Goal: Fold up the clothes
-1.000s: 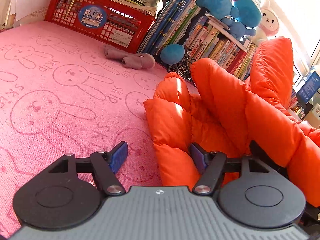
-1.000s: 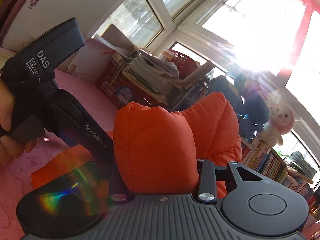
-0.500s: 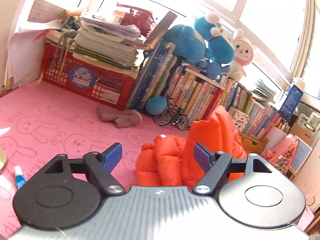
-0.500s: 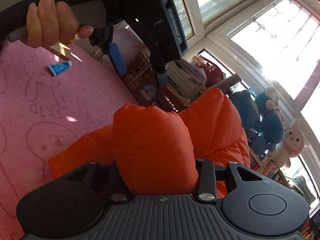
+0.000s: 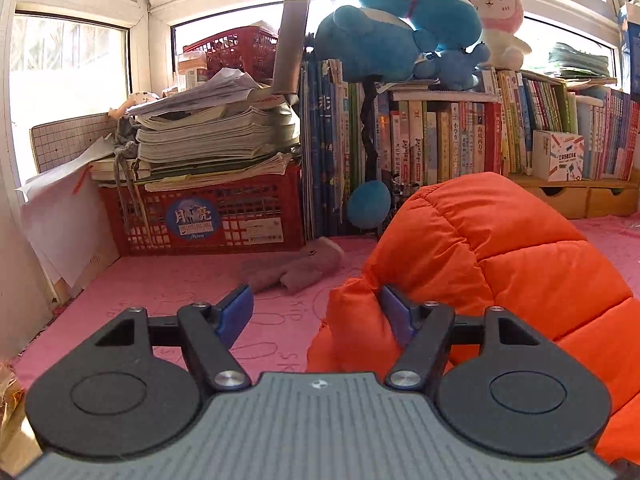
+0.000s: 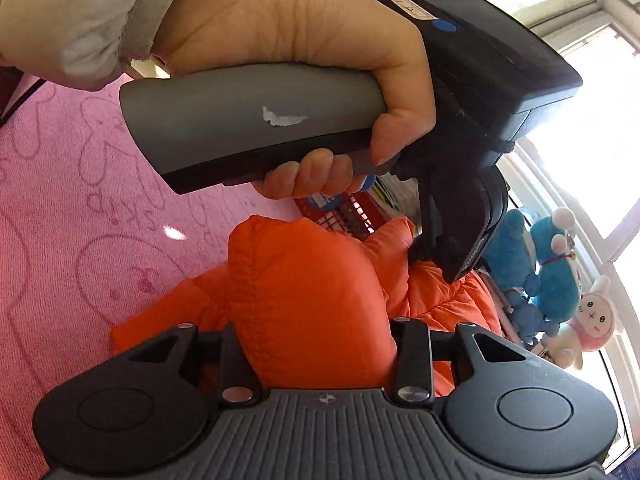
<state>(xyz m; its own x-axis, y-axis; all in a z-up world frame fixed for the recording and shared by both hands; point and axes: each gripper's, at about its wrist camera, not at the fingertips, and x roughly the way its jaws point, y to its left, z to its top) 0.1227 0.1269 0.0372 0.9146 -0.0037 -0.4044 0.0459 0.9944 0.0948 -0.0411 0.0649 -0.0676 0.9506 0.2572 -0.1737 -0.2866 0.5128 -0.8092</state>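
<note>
- The orange puffer jacket (image 5: 500, 264) sits bunched on the pink rabbit-print cover (image 5: 168, 280), heaped to the right of your left gripper (image 5: 316, 312) and rising in a quilted hump in front of the row of books (image 5: 440, 136).
- Your right gripper (image 6: 316, 344) has a thick padded fold of the jacket (image 6: 312, 304) between its two fingers, both pressed against the fabric, just as in the two earlier right-wrist frames.
- Your left gripper stands wide apart and grips nothing. Its right blue pad (image 5: 394, 314) touches a jacket fold; its left pad (image 5: 236, 312) is over bare cover.
- A second ago that same gripper looked down on the jacket from close by. Now it looks level across the bed, and the window and plush toys (image 5: 404, 24) fill the top of its view.
- In the right-wrist view your left hand (image 6: 304, 64) is closed around the grey handle (image 6: 248, 120) and fills the upper frame. Half a second ago it was smaller and up in the corner.
- The nose of the left gripper now rests down against the jacket just beyond the held fold.
- Farther out, a red crate (image 5: 208, 216) carries a stack of papers (image 5: 212, 132), and a grey-pink soft toy (image 5: 296, 266) lies on the cover before it, well apart from the jacket.
</note>
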